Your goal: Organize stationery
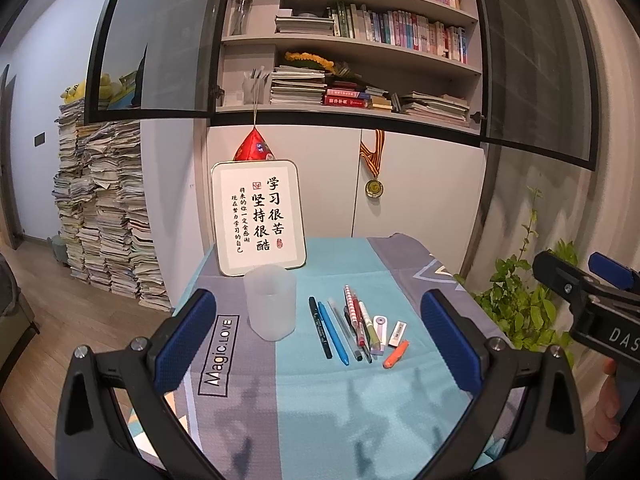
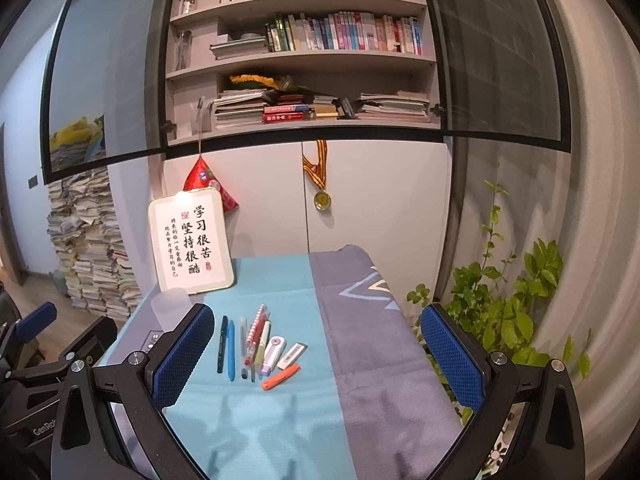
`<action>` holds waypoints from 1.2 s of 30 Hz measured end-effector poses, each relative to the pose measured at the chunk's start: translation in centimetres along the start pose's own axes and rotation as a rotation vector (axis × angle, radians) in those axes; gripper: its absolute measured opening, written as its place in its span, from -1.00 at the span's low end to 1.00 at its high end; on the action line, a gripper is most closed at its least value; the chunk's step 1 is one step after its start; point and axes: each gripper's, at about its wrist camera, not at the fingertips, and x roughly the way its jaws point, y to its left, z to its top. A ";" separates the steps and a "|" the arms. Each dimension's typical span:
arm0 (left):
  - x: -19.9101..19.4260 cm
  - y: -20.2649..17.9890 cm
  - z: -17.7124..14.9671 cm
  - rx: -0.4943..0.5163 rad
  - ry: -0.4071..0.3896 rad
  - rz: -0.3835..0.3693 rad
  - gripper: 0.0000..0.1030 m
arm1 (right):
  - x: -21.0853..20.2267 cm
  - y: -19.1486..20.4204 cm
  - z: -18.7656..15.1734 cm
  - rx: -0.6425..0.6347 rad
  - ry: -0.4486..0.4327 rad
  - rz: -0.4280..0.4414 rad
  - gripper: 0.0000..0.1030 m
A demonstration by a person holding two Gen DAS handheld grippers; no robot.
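Left view: your left hand-held gripper [image 1: 318, 334] gapes empty, cup [image 1: 271, 301] beyond, near the table's [image 1: 320, 408] left edge | Right view: right hand-held gripper [image 2: 316, 350] wide, empty; pens [image 2: 244, 346] mid-table | Nothing started; pinch one pen.

Both wrist views face forward, near table [image 1: 328, 392]; share pens [image 1: 348, 328].

One frosted cup [image 1: 270, 306], seven pens [image 1: 347, 326] (overlapping, roughly), two erasers [image 1: 390, 332], one orange cutter [image 1: 395, 354].
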 end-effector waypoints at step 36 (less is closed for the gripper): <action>4.2 -0.1 -1.8 -0.013 0.095 -0.019 0.98 | 4.9 -0.7 -1.3 0.051 0.131 0.016 1.00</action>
